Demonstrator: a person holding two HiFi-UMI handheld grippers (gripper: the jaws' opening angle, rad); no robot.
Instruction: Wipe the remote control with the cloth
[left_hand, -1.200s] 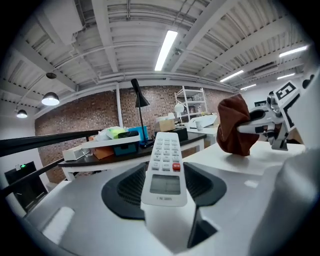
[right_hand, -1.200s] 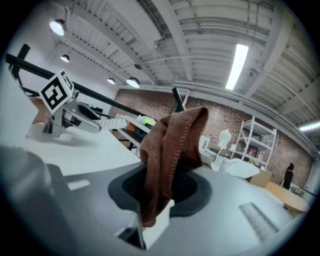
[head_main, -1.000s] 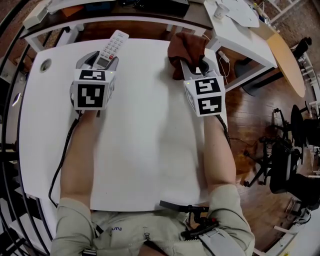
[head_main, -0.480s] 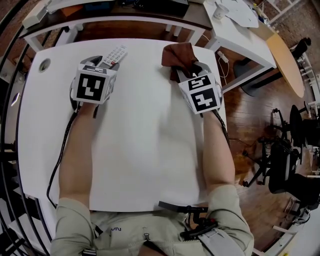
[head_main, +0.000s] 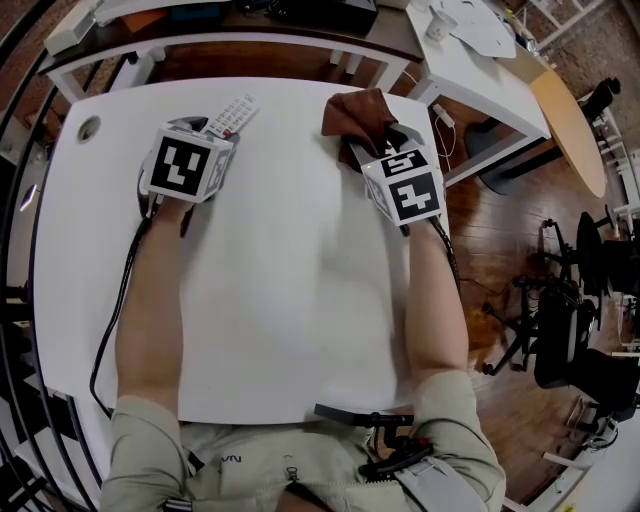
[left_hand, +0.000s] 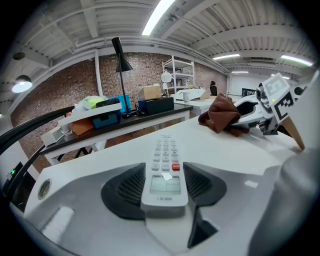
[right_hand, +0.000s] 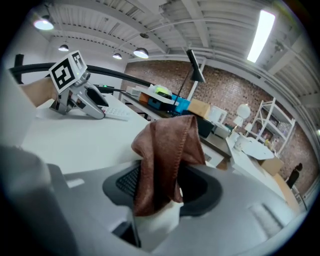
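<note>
A white remote control (left_hand: 165, 172) with grey buttons and a red one lies between the pads of my left gripper (left_hand: 164, 185), which is shut on its lower end. In the head view the remote (head_main: 233, 112) sticks out beyond the left gripper (head_main: 205, 127) at the white table's (head_main: 290, 300) far left. A brown cloth (right_hand: 165, 160) hangs bunched between the jaws of my right gripper (right_hand: 167, 187), which have just been opening. It leans on the left pad and a dark gap shows at the right pad. The cloth (head_main: 355, 112) rests at the table's far right.
A round cable hole (head_main: 91, 128) sits in the table's far left corner. Behind the table stands a dark desk (left_hand: 125, 120) with boxes and a black lamp (left_hand: 120, 55). A white side table (head_main: 480, 50) and office chairs (head_main: 570, 340) stand to the right on the wooden floor.
Both grippers have tipped down towards the table. The remote's far end has come lower, and the cloth now sits low at the table's far edge. The right jaws stand wider.
</note>
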